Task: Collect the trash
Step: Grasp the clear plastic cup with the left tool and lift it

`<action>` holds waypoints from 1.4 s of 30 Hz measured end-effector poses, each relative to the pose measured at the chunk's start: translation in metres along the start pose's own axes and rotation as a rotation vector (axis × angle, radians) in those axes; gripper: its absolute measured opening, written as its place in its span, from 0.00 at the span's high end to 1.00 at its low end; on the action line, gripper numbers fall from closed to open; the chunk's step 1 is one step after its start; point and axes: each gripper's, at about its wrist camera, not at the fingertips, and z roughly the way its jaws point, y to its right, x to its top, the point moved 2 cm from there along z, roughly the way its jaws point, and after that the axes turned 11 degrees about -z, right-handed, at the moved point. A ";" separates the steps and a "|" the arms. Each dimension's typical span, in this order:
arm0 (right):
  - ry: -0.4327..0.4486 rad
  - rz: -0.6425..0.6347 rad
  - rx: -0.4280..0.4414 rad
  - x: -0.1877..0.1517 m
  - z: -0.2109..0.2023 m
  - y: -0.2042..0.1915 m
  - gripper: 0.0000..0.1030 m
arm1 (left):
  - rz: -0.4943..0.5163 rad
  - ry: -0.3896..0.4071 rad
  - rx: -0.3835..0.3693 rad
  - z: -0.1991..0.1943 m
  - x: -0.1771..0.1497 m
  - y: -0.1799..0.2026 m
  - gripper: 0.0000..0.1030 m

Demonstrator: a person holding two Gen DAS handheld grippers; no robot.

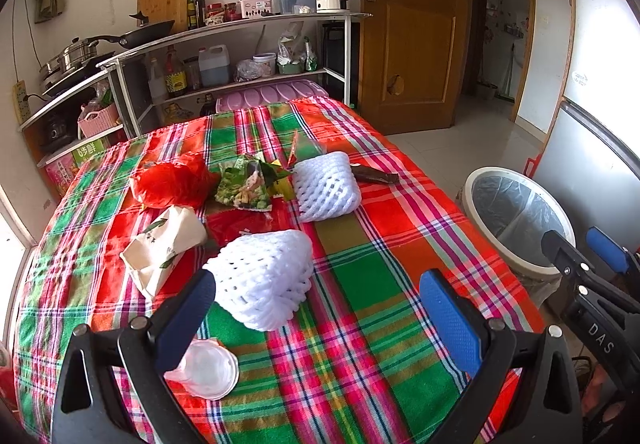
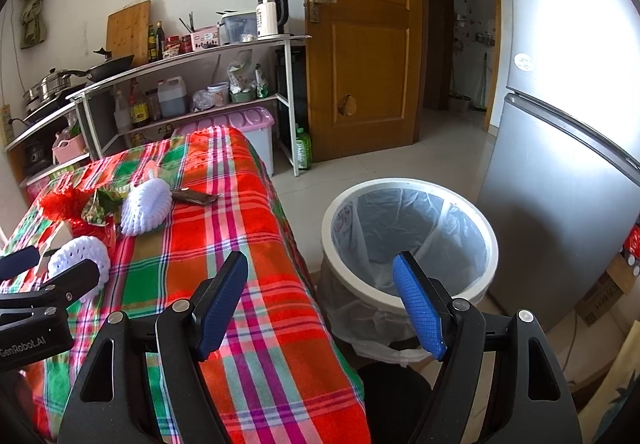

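Trash lies on the plaid tablecloth (image 1: 360,284): a near white foam net (image 1: 264,276), a far foam net (image 1: 326,186), a clear plastic cup (image 1: 208,368), a tissue pack (image 1: 164,248), a red plastic bag (image 1: 172,180), a green snack wrapper (image 1: 244,184) and a brown wrapper (image 1: 376,175). My left gripper (image 1: 316,300) is open and empty, just short of the near foam net. My right gripper (image 2: 320,300) is open and empty, between the table edge and the white lined bin (image 2: 408,240). The bin also shows in the left wrist view (image 1: 516,216).
Kitchen shelves (image 1: 224,56) with bottles, pans and a kettle stand behind the table. A pink storage box (image 2: 244,124) sits by the table's far end. A wooden door (image 2: 360,44) and a grey fridge (image 2: 560,180) border the tiled floor around the bin.
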 end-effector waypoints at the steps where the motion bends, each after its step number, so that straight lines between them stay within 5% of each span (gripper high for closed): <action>1: 0.006 -0.010 0.017 0.001 -0.001 -0.003 0.27 | -0.001 -0.004 0.001 -0.001 -0.001 -0.004 0.00; 12: 0.049 -0.097 0.286 0.011 0.005 -0.052 0.27 | -0.097 0.018 0.043 -0.028 -0.007 -0.082 0.00; 18: 0.042 -0.115 0.309 0.013 0.011 -0.067 0.27 | -0.137 -0.034 0.045 -0.020 -0.024 -0.116 0.00; 26: 0.030 -0.144 0.316 0.012 0.015 -0.077 0.27 | -0.134 -0.110 -0.026 0.006 -0.039 -0.108 0.00; 35: 0.028 -0.169 0.333 0.014 0.022 -0.091 0.27 | -0.164 -0.139 -0.038 0.018 -0.037 -0.111 0.26; 40: 0.024 -0.174 0.331 0.016 0.025 -0.096 0.27 | -0.139 -0.139 -0.041 0.019 -0.036 -0.114 0.60; 42: 0.023 -0.180 0.331 0.017 0.027 -0.099 0.27 | -0.136 -0.137 -0.042 0.019 -0.036 -0.117 0.60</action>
